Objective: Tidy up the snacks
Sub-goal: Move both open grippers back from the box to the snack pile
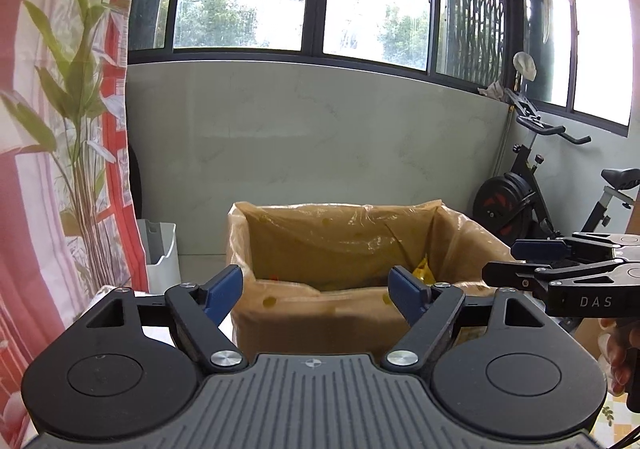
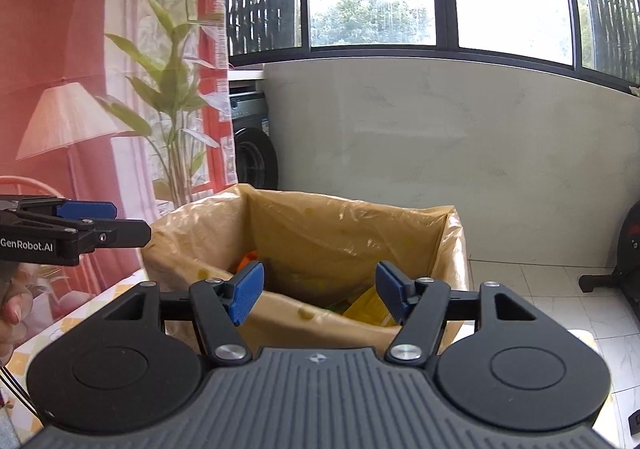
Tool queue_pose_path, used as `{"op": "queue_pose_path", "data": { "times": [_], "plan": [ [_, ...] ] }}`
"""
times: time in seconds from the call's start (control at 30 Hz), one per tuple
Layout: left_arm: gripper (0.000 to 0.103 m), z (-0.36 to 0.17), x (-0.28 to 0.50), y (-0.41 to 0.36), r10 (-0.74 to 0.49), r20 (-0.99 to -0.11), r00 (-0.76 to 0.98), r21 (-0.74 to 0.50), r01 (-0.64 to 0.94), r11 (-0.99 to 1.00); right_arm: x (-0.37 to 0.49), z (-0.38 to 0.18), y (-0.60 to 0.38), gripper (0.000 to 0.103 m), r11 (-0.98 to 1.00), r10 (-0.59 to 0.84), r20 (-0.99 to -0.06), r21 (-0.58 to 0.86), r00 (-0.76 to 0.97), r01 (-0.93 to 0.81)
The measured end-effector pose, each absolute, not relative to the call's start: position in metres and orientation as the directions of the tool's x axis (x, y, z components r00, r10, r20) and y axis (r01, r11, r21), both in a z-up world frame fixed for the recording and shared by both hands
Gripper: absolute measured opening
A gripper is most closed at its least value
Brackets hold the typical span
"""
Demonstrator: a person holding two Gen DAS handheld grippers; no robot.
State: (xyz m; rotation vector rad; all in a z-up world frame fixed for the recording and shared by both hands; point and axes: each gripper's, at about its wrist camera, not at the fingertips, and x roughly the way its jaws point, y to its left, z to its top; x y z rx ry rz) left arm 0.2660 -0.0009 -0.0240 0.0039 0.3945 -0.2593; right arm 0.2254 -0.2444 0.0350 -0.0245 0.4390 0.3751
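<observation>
Two grippers show: the left gripper (image 1: 316,291) and the right gripper (image 2: 318,291). One box (image 1: 460,245) lined with one yellowish plastic bag (image 2: 340,229) holds several snack packets (image 2: 368,305), too jumbled to count. One exercise bike (image 1: 516,197), one washing machine (image 2: 252,145), one white bin (image 1: 162,261).

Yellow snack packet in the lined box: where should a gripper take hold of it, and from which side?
Probably from above. The yellow packet lies low inside the plastic-lined box, whose walls block a sideways approach. Grip its raised upper edge, jaws across the thin side. The right gripper stands open and empty nearest it; the left gripper is open too. How much lies buried cannot be told.
</observation>
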Motion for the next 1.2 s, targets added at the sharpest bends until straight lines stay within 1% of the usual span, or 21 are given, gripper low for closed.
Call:
{"op": "queue_pose_path", "data": {
  "times": [0.67, 1.0, 1.2],
  "plan": [
    [0.082, -0.068, 0.208, 0.027, -0.204, -0.42, 0.884, -0.057, 0.198, 0.979, 0.171, 0.0, -0.239, 0.065, 0.914, 0.392, -0.443, 0.09, 0.806, -0.395],
    [0.081, -0.096, 0.187, 0.025, -0.22, -0.435, 0.873, -0.055, 0.219, 0.974, 0.152, -0.026, -0.241, 0.065, 0.913, 0.394, -0.472, 0.105, 0.788, -0.394],
    [0.081, -0.113, 0.175, 0.022, -0.205, -0.444, 0.872, -0.042, 0.209, 0.977, 0.137, -0.041, -0.244, 0.065, 0.918, 0.389, -0.468, 0.129, 0.793, -0.374]
  ]
}}
